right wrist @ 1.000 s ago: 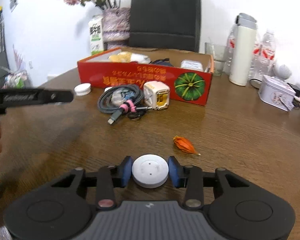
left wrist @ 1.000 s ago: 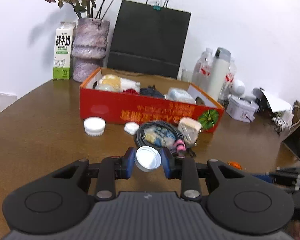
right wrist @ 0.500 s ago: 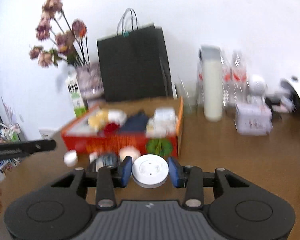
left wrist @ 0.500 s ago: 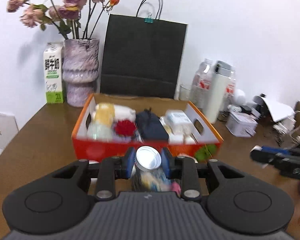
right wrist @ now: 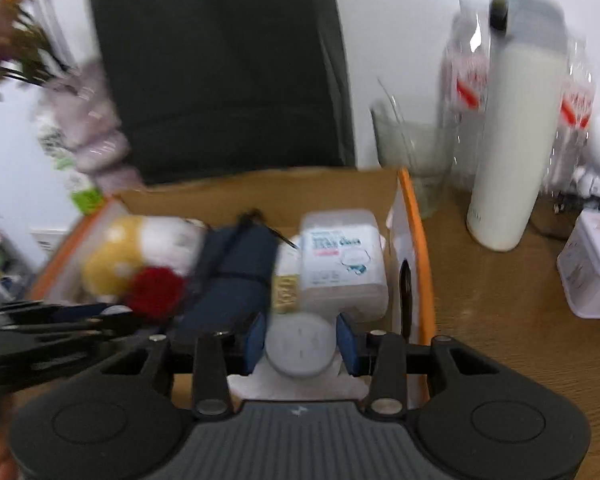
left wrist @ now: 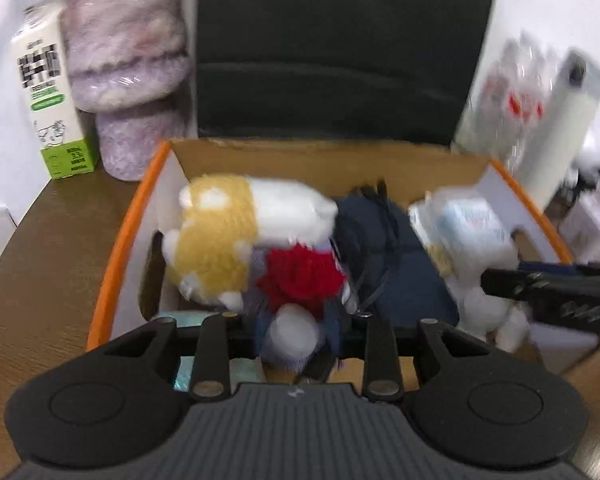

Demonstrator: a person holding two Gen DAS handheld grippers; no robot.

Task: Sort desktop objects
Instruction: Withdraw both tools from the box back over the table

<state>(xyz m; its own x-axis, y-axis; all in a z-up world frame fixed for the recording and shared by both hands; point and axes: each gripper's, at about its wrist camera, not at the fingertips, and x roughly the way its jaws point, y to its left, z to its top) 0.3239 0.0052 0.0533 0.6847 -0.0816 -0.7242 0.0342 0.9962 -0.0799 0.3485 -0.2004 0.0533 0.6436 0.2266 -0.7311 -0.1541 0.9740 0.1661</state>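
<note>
The brown wooden worktop (right wrist: 500, 320) carries a large black paper bag (left wrist: 340, 48) standing against the white wall, with the open orange-rimmed cardboard box (left wrist: 112, 276) directly in front of it. To the left of the bag stand a mottled purple ceramic vase (left wrist: 128, 60) and, beside it, a white and green milk carton (left wrist: 50, 96). To the right of the box, in the right wrist view, stand a tall white insulated flask with a grey lid (right wrist: 516, 128), clear plastic bottles with red labels (right wrist: 466, 80) behind it, and a clear glass cup (right wrist: 414, 152) just beside the box's corner. Inside the box lie a yellow and white plush toy (left wrist: 236, 236), a folded dark navy umbrella (left wrist: 384, 256), a clear plastic pack of wipes with a blue label (right wrist: 340, 260) and a red knitted flower (left wrist: 300, 276). The left claw (left wrist: 296, 340) is over the box's near left portion, closed on a small white bottle cap (left wrist: 292, 334); motion blur obscures detail there. The right claw (right wrist: 300, 346) is over the box's near right corner, its blue pads gripping a round white disc-shaped lid (right wrist: 300, 346), which sits just in front of the wipes pack. Each claw appears at the edge of the other camera's view.
</note>
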